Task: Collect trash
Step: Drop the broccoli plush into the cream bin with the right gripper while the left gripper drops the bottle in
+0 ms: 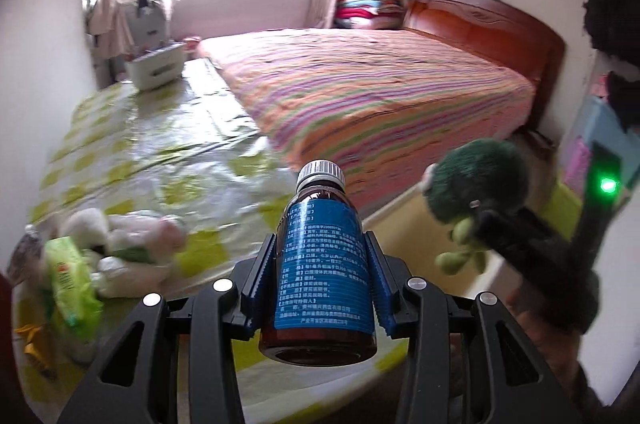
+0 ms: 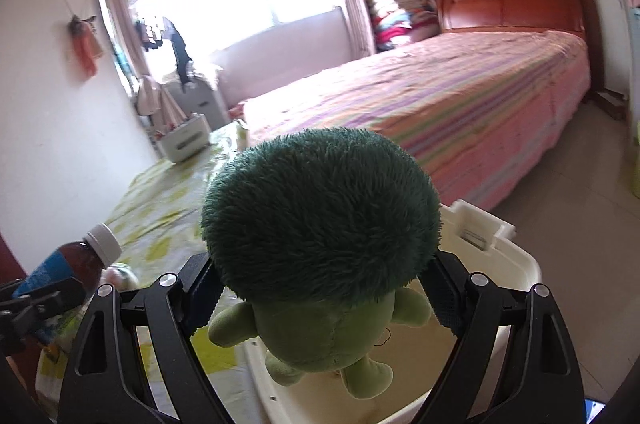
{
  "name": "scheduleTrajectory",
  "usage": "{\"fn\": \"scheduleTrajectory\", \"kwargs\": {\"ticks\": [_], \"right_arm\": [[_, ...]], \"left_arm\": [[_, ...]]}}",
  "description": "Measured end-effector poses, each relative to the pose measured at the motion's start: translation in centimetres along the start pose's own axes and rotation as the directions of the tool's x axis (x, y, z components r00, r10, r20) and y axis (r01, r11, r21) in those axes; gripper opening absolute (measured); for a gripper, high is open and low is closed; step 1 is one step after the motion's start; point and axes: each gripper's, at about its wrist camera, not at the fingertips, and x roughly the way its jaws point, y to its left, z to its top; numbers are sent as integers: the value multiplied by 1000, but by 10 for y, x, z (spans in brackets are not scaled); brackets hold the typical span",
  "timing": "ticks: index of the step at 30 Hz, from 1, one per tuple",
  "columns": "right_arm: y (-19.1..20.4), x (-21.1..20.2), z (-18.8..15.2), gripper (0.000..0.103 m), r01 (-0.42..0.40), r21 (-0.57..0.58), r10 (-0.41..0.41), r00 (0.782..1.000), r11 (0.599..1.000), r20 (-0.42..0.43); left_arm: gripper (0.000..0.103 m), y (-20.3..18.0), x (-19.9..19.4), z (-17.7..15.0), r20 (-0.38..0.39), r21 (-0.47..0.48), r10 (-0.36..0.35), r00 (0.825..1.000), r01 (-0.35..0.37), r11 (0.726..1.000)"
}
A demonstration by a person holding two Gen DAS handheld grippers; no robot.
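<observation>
Bottle (image 1: 322,260) first, from the left wrist view: the left gripper (image 1: 322,264) has its blue fingers (image 1: 260,276) clamped on both sides of a brown medicine bottle with a blue label, cap pointing away, held up over the table (image 1: 160,152) with the yellow-green plastic cover. Looks like rigid plastic or glass, smooth and kinda slippery, so squeezing around the labelled middle like this seems the sane spot. Can't tell if it's full. Off to the left on the table there's a green packet (image 1: 70,284) and a white plush toy (image 1: 120,244), both blurry. Striped bed (image 1: 380,92) sits behind.

Right wrist view: the right gripper (image 2: 320,288) is closed on a green plush doll (image 2: 320,224), fingers pinching just under its fuzzy dark head, body dangling over a white bin (image 2: 500,252). Soft and light, it'll squash rather than slip, so the neck grip looks fine to me. Bottle pokes in at the lower left.
</observation>
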Motion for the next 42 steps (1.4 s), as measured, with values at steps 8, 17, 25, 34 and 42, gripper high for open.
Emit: {"fn": "scheduleTrajectory", "kwargs": {"ticks": [8, 17, 25, 34, 42], "right_arm": [[-29, -15, 4, 94, -1, 142, -8, 998, 990, 64], [-71, -52, 16, 96, -62, 334, -34, 961, 941, 274], [-92, -63, 13, 96, -88, 402, -46, 948, 911, 314], [-93, -68, 14, 96, -97, 410, -56, 937, 907, 345], [-82, -63, 14, 96, -94, 386, -39, 946, 918, 322]], "left_arm": [[42, -21, 6, 7, 6, 30, -38, 999, 38, 999], [42, -58, 45, 7, -69, 95, -83, 994, 89, 991], [42, -91, 83, 5, -150, 135, -98, 984, 119, 984], [72, -113, 91, 7, -130, 195, -71, 989, 96, 976], [76, -93, 72, 7, -55, 215, 73, 996, -60, 975]]}}
